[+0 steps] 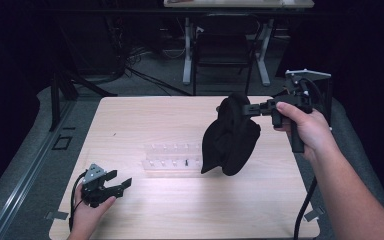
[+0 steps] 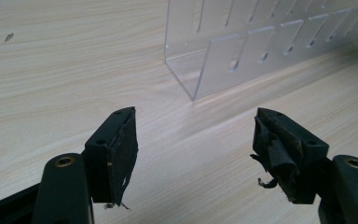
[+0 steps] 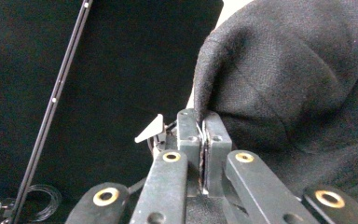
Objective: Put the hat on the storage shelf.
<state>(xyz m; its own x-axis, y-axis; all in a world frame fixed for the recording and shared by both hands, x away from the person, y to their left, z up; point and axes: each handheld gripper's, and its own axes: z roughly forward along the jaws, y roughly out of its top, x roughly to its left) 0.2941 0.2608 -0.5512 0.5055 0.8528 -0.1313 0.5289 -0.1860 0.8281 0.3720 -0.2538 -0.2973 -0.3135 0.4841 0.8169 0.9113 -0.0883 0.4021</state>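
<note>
While the right gripper [image 1: 252, 107] hangs above the right half of the pale wood-grain worktop [image 1: 145, 120], its two black jaws are pressed together on a fold of a black woollen cloth item, something like a soft cap or pouch [image 1: 230, 135], which droops from the jaws and hangs free over the middle of the worktop, toward its right edge. Seen from the right gripper view, the right gripper [image 3: 204, 126] has its jaws closed with only a thin seam of the cloth item [image 3: 298, 70] pinched between them, the rest bulging up and to the right of the jaws. A person's right hand [image 1: 305, 127] grips the handle of that tool, the forearm coming in from the bottom right corner. Just beneath the hanging cloth, at the centre of the worktop, lies a clear acrylic slotted rack [image 1: 172, 160] with rows of small dividers; whether the cloth's lower edge touches it cannot be told. Near the front left corner of the worktop, the left gripper [image 1: 120, 184] rests low in the person's left hand [image 1: 87, 210], pointing toward the rack. From the left gripper view, the left gripper [image 2: 196, 140] has its jaws spread wide with nothing between them, worn padding [image 2: 279, 149] showing on the inner faces, and the near end of the rack [image 2: 242, 51] standing just ahead on the wood.
</note>
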